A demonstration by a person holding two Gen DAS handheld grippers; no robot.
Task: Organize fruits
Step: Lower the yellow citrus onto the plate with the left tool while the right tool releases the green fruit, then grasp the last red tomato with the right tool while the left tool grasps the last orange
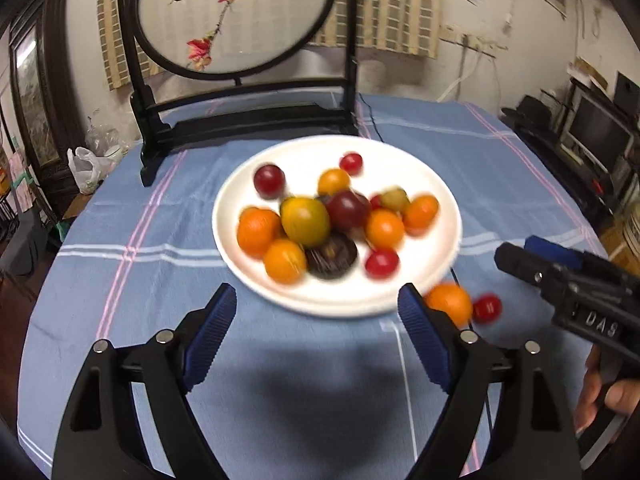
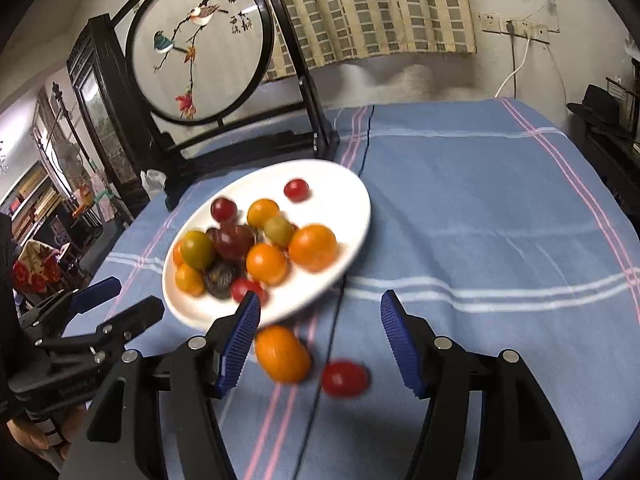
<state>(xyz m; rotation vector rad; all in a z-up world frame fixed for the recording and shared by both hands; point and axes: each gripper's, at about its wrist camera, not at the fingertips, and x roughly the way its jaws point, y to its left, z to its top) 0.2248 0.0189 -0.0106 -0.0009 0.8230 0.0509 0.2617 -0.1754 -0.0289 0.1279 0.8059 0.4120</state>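
Observation:
A white plate [image 1: 432,184] [image 2: 340,188] on the blue cloth holds several small fruits: orange, red, dark purple and yellow-green ones. Off the plate, an orange fruit [image 1: 450,303] [image 2: 282,354] and a small red fruit [image 1: 487,308] [image 2: 344,378] lie on the cloth at its near right edge. My left gripper [image 1: 318,320] is open and empty, just short of the plate's near rim. My right gripper [image 2: 320,336] is open and empty, with the two loose fruits between its fingers; it also shows in the left wrist view [image 1: 532,256].
A black-framed round embroidered screen [image 1: 240,112] [image 2: 208,60] stands on the table behind the plate. The blue striped tablecloth [image 1: 120,280] [image 2: 500,220] covers the round table. Furniture and shelves ring the room.

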